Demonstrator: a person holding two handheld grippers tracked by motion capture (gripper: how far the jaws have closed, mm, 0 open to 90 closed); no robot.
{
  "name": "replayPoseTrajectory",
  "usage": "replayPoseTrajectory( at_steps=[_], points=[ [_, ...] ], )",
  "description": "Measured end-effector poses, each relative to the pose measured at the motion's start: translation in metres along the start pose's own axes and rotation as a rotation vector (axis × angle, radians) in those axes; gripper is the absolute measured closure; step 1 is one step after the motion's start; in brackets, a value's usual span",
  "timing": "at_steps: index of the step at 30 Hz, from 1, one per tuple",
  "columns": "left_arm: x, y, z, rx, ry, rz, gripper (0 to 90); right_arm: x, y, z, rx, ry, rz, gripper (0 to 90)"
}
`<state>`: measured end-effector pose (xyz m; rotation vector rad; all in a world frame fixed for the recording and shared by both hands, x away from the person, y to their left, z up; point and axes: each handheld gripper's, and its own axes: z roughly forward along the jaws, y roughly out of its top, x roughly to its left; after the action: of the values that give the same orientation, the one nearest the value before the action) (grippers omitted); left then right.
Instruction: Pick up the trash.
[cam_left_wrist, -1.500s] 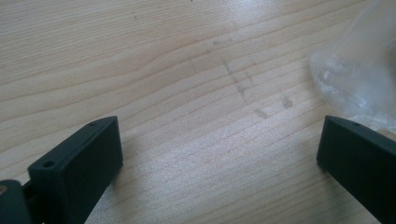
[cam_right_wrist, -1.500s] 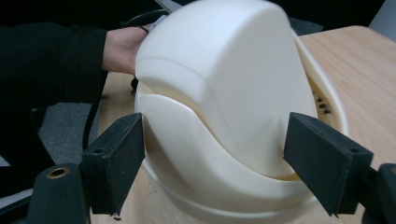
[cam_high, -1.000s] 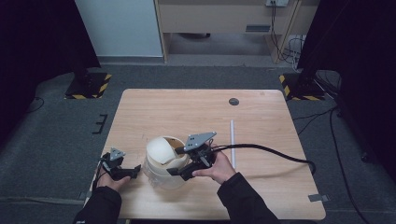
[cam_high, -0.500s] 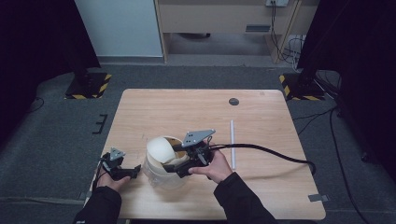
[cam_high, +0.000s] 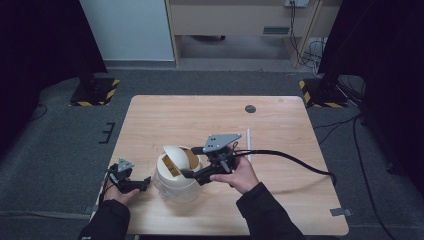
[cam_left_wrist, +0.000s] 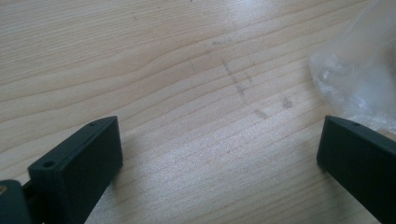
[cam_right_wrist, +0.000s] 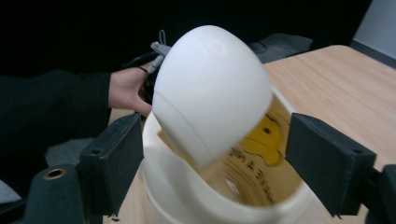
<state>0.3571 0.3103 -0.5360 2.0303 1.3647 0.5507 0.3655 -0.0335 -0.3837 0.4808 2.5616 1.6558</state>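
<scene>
A cream-white bin (cam_high: 176, 189) with a domed swing lid (cam_high: 175, 154) stands near the table's front edge. The lid (cam_right_wrist: 210, 88) is tipped, and through the gap I see the inside with a yellow label (cam_right_wrist: 264, 140). My right gripper (cam_high: 189, 174) is open at the bin's right side. In the right gripper view its jaws (cam_right_wrist: 219, 158) stand on either side of the bin's rim (cam_right_wrist: 173, 182) without touching it. Left of the bin, my left gripper (cam_high: 145, 181) is open and low over the wood (cam_left_wrist: 219, 158). Crinkled clear plastic (cam_left_wrist: 359, 74) lies just past its right jaw.
The wooden table (cam_high: 200, 117) carries a thin white stick (cam_high: 248, 142) right of the centre and a small dark disc (cam_high: 250, 108) near the back. A thick black cable (cam_high: 295, 160) trails right from the right gripper. Dark floor and stand bases surround the table.
The bin's lid has swung from closed to tipped open, baring the inside. The right gripper has edged closer to the rim. The left gripper has hardly moved.
</scene>
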Motion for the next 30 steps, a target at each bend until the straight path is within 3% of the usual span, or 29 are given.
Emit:
replayPoseTrajectory(
  at_steps=[5,6,8,11,16,24,30],
  points=[
    [0.000,0.000,0.000,-0.001,0.000,0.001,0.0,-0.003,0.010,-0.034,0.052,-0.071,-0.053,18.2],
    [0.000,0.000,0.000,-0.001,0.000,0.001,0.0,-0.004,0.010,-0.040,0.030,-0.085,-0.047,18.9],
    [-0.001,0.000,0.000,-0.001,-0.001,0.001,0.0,-0.010,0.008,-0.053,-0.015,-0.100,-0.002,19.4],
    [-0.001,0.000,0.000,-0.001,-0.002,0.002,0.0,-0.020,0.000,-0.072,-0.029,-0.166,0.023,19.0],
    [-0.001,0.000,0.000,-0.001,-0.002,0.002,0.0,-0.037,-0.024,-0.096,-0.068,-0.301,0.106,18.1],
    [-0.001,0.000,0.000,-0.001,-0.002,0.001,0.0,-0.072,-0.077,-0.109,0.002,-0.560,0.205,16.6],
    [-0.001,0.000,0.000,-0.001,-0.002,0.001,0.0,-0.084,-0.107,-0.107,0.026,-0.626,0.251,18.4]
  ],
)
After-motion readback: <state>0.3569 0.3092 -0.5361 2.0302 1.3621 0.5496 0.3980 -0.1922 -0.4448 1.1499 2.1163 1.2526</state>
